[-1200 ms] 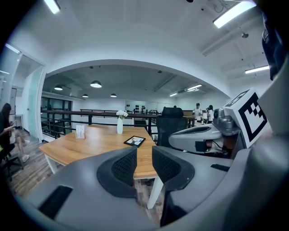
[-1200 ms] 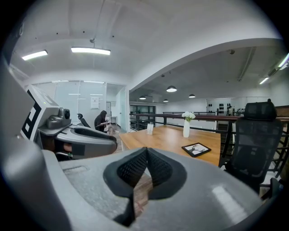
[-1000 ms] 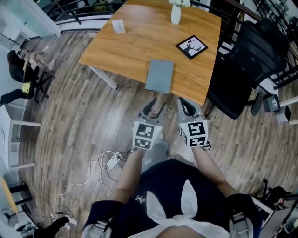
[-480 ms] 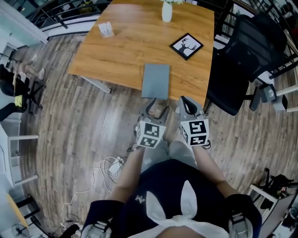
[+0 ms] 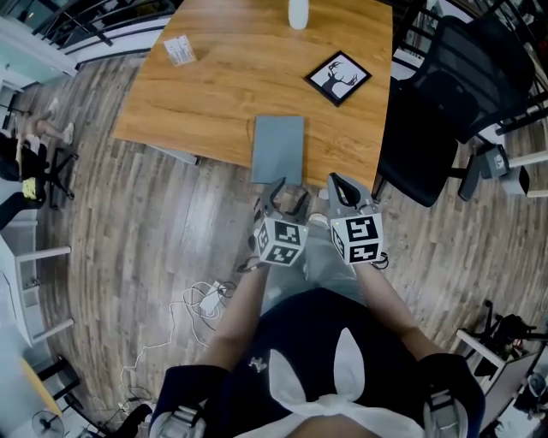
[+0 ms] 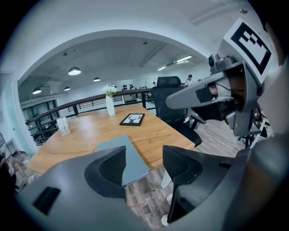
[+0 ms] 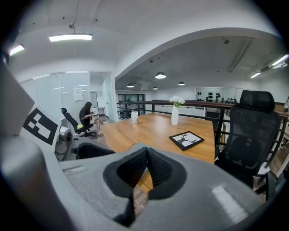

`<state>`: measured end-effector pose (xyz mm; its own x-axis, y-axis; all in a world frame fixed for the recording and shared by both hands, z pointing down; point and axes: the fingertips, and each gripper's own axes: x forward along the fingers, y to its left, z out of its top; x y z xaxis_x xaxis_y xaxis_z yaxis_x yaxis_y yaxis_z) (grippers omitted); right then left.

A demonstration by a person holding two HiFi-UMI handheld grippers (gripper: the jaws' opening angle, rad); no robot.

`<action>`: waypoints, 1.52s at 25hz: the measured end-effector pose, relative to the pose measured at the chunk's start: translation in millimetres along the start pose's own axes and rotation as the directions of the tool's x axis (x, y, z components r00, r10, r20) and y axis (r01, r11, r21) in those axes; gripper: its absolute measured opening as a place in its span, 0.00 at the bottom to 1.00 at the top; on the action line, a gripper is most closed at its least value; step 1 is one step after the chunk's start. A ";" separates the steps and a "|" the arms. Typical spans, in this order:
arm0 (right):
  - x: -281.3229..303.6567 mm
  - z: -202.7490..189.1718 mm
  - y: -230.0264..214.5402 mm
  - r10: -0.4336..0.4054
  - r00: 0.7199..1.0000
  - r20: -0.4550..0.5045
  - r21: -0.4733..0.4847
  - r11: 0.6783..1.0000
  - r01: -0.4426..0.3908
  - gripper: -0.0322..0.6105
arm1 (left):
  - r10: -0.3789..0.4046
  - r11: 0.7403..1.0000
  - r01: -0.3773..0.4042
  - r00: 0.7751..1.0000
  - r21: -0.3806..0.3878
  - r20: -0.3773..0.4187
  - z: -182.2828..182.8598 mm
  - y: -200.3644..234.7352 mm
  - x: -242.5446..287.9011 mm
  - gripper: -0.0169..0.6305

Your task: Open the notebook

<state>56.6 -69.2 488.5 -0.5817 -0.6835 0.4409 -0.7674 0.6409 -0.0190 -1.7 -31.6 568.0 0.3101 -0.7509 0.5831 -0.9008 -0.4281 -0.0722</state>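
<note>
**Both grippers near the closed notebook, left jaws apart, right jaws together**

The grey notebook (image 5: 278, 147) lies closed and flat on the wooden table (image 5: 223, 94), at the edge nearest the person. Its near end juts slightly past that edge.

The left gripper (image 5: 287, 198) is held just short of the notebook's near end, pointing toward it and tilted downward. Its jaws have just been opening and now stand wide apart. In the left gripper view the notebook's near corner (image 6: 133, 158) shows through the gap in front of the left gripper (image 6: 142, 164), but the pads press on nothing and touch nothing.

The right gripper (image 5: 340, 184) is beside the left one, to the right of the notebook and close to the table's edge. In the right gripper view the right gripper (image 7: 147, 158) has its pads pressed together with nothing between them.

Farther back on the table are a black-framed deer picture (image 5: 338, 77), a white vase (image 5: 297, 13) and a small card stand (image 5: 178, 50), all well apart from the notebook. A black office chair (image 5: 445, 103) stands at the table's right side. A white cable with an adapter (image 5: 205, 299) lies on the wooden floor to the person's left.
</note>
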 end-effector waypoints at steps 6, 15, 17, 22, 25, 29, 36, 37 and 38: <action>19.4 2.2 -19.2 0.041 0.999 -0.024 -0.004 0.999 -0.041 0.05 | 0.041 0.999 -0.040 0.996 0.018 -0.076 -13.8 3.1 29.3 0.41; 35.3 -12.9 -33.9 0.080 0.995 -0.054 0.017 0.997 -0.080 0.05 | 0.089 0.996 -0.082 0.981 0.046 -0.172 -39.4 9.6 68.9 0.41; 37.5 -16.9 -35.3 0.089 0.994 -0.062 0.020 0.996 -0.088 0.05 | 0.091 0.994 -0.078 0.976 0.070 -0.196 -45.6 7.5 77.6 0.41; 43.6 -24.8 -36.6 0.115 0.990 -0.086 0.024 0.993 -0.114 0.05 | 0.102 0.994 -0.088 0.965 0.069 -0.242 -55.5 2.8 94.4 0.41; 46.2 -26.3 -36.3 0.125 0.988 -0.091 0.023 0.992 -0.124 0.05 | 0.102 0.995 -0.098 0.956 0.029 -0.275 -62.3 3.5 101.1 0.41; 49.3 -29.6 -38.9 0.130 0.987 -0.099 0.026 0.991 -0.128 0.05 | 0.106 0.994 -0.113 0.952 -0.010 -0.286 -66.6 7.3 107.0 0.39; 52.6 -35.6 -44.9 0.132 0.985 -0.112 0.038 0.991 -0.128 0.05 | 0.109 0.993 -0.120 0.938 -0.011 -0.330 -77.0 9.8 116.5 0.31; 53.1 -35.8 -46.1 0.132 0.985 -0.113 0.040 0.991 -0.128 0.05 | 0.114 0.992 -0.124 0.936 -0.009 -0.333 -77.3 10.2 117.1 0.29; 53.5 -35.9 -47.2 0.131 0.985 -0.113 0.042 0.991 -0.127 0.05 | 0.114 0.992 -0.126 0.935 -0.015 -0.336 -77.3 10.7 117.5 0.28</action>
<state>71.4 -123.4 545.2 -0.6433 -0.5495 0.5331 -0.6976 0.7076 -0.1124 1.6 -85.5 698.3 0.0849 -0.5821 0.8087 -0.9372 -0.3223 -0.1336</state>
